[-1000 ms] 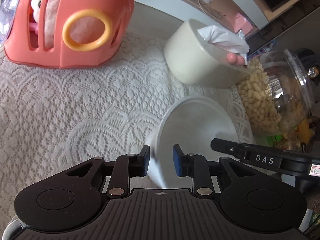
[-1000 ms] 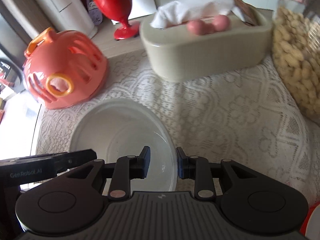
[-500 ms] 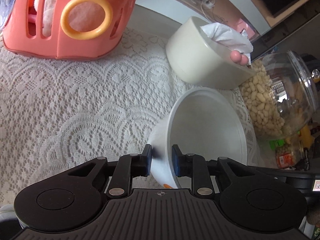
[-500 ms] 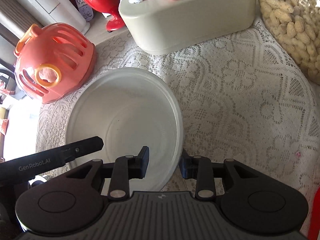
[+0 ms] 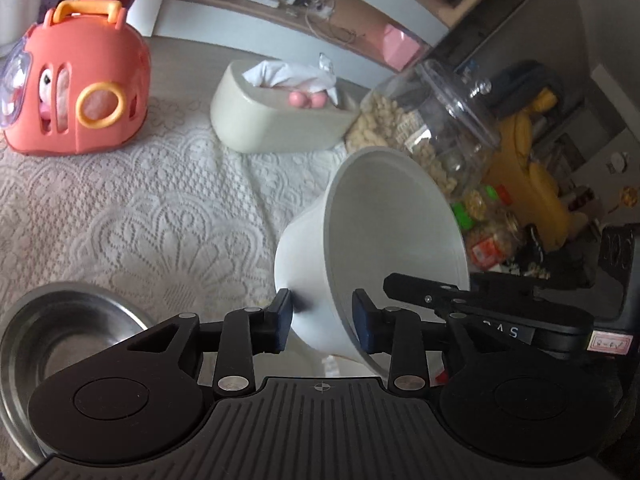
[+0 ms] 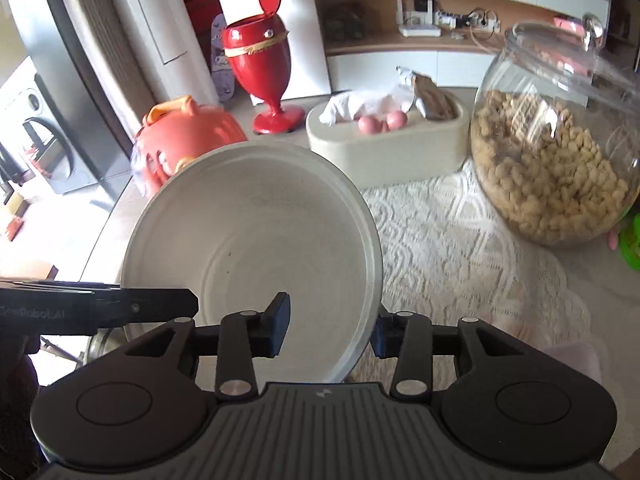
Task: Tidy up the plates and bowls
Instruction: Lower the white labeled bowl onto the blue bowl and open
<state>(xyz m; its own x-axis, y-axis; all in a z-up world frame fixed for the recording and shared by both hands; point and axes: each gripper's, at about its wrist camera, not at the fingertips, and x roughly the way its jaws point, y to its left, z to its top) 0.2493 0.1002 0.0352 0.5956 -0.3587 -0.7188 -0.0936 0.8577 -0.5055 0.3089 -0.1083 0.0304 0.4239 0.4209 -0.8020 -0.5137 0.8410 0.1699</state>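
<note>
1. One white bowl point(image 5: 384, 248) is in view. It is tipped on edge above the lace tablecloth point(image 5: 132, 216), its opening facing the right wrist camera.
2. One steel bowl point(image 5: 52, 332) sits upright on the cloth at the lower left of the left wrist view, well apart from the white bowl's upper rim.
3. Two grippers are present, one on each side of the white bowl.
4. The left gripper point(image 5: 322, 322) has its jaws partly apart and opening. The bowl's wall and rim pass between them: the left pad touches the outer wall, while the right pad sits inside the rim with a thin gap, so the pads do not clamp it.
5. The right gripper point(image 6: 330, 328) also has its jaws partly apart and opening. The bowl's near rim runs between them, one finger inside the bowl and clear of the wall, the other outside behind the rim; whether that outer pad touches cannot be told.
6. One salmon toy carrier point(image 5: 80, 92), one cream tissue box point(image 5: 272, 120), one glass jar of nuts point(image 6: 552, 140) and one red goblet-shaped container point(image 6: 264, 64) stand beyond the bowl.
</note>
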